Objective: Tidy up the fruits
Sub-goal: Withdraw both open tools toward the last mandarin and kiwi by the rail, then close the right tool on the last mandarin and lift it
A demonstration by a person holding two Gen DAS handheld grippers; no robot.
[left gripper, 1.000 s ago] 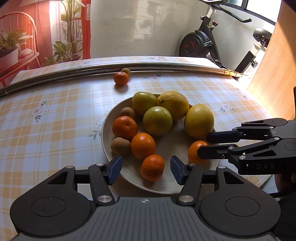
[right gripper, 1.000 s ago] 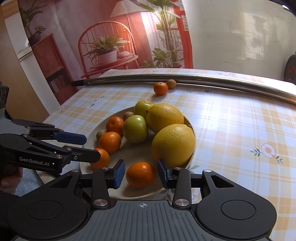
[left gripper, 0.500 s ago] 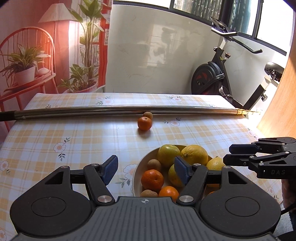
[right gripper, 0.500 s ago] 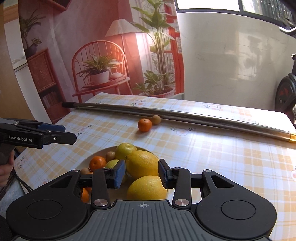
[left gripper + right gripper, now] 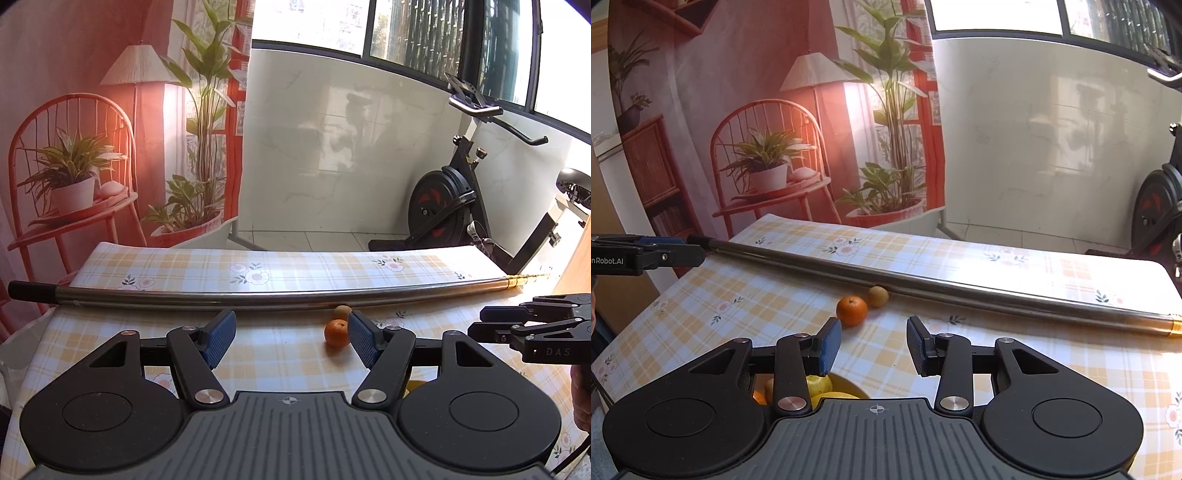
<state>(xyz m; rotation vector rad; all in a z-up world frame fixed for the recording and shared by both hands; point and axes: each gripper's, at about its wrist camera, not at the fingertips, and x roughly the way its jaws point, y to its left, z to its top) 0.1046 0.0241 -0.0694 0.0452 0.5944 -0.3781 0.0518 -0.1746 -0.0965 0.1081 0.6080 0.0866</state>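
Observation:
A small orange mandarin lies loose on the checked tablecloth, with a small brown fruit just behind it against a metal pole. My left gripper is open and empty, raised over the table, the mandarin close to its right fingertip. My right gripper is also open and empty; in the left wrist view its fingers show at the right edge. The plate of fruit is almost hidden under the grippers; only some yellow fruit peeks out in the right wrist view.
A long metal pole lies across the table behind the loose fruit. The floral checked tablecloth covers the table. An exercise bike stands beyond the far right edge, a backdrop with chair and plants at the left.
Both grippers have risen and tilted up away from the plate, which has dropped out of view beneath them. The loose mandarin and brown fruit now sit ahead of the fingertips.

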